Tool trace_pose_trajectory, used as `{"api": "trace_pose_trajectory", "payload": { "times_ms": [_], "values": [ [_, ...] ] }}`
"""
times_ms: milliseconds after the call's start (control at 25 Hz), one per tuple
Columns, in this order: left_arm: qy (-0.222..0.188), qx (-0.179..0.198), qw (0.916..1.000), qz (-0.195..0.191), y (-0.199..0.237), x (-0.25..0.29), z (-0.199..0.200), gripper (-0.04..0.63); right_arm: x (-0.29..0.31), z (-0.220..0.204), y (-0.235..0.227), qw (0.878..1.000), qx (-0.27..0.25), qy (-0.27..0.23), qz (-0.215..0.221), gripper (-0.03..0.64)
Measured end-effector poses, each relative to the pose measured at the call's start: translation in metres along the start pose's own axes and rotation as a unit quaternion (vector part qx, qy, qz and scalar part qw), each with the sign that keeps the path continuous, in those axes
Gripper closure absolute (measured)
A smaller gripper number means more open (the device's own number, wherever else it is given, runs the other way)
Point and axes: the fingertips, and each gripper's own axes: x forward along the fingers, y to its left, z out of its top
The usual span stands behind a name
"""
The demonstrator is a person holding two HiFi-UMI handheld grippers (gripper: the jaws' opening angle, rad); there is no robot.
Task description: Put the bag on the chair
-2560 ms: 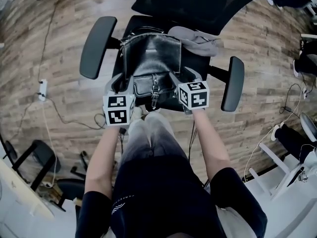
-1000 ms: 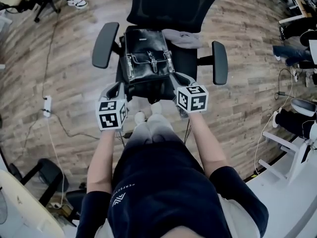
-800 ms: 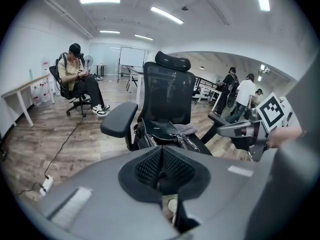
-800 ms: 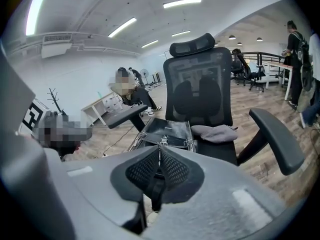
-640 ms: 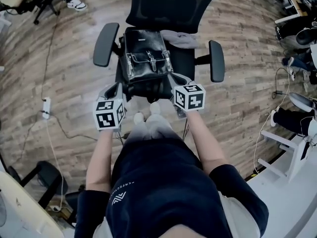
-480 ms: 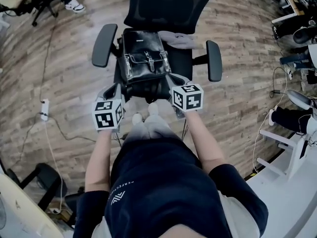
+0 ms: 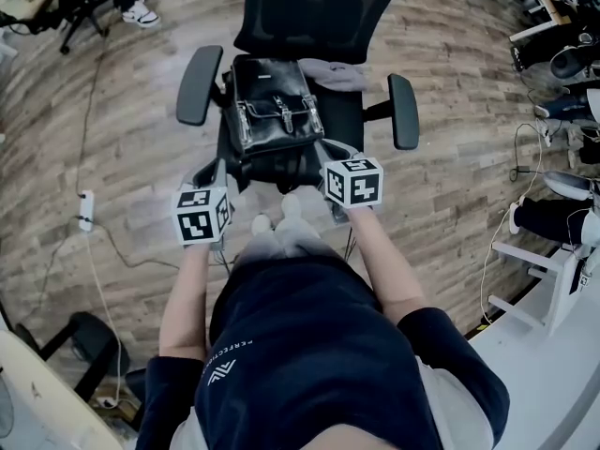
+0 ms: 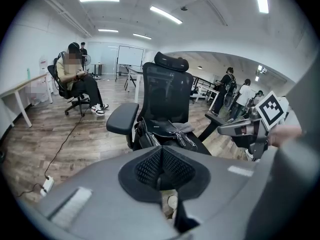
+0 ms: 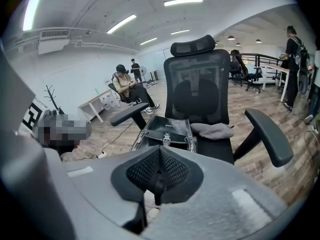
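- fingers (image 8: 146,168) of the left gripper (image 8: 160,173) are pressed together with nothing between them. the right gripper (image 9: 159,176) is the same, shut on empty air.
- seen from the head view, the left gripper (image 7: 212,172) and the right gripper (image 7: 330,150) hang near the front corners of the seat, one on each side. neither touches the bag.
- bag (image 7: 275,101) lies on the chair (image 7: 199,84), flat on the seat between the two armrests. its flap and buckles face up and its far end points toward the backrest.
- grey cloth (image 7: 339,73) lies on the seat just beside the bag, on the bag's right. i can't tell whether the two touch.
- by my reading the placing is done: the bag rests on the seat, nothing holds it, and no part seems to hang over an edge.
- bag sits a little toward the left armrest rather than dead centre, but it looks settled and not about to slide.
- what's left seems to be only drawing both grippers clear of the chair, so the task looks at or very near its end.
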Motion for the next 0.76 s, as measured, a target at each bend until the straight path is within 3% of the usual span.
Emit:
{"api": "trace_pose_trajectory", "payload": {
  "times_ms": [760],
  "values": [
    [0.006, -0.004, 0.9999, -0.009, 0.022, -0.016, -0.016, 0.577, -0.002, 0.0, 0.021, 1.0, 0.004, -0.006, -0.014, 0.615]
  ]
}}
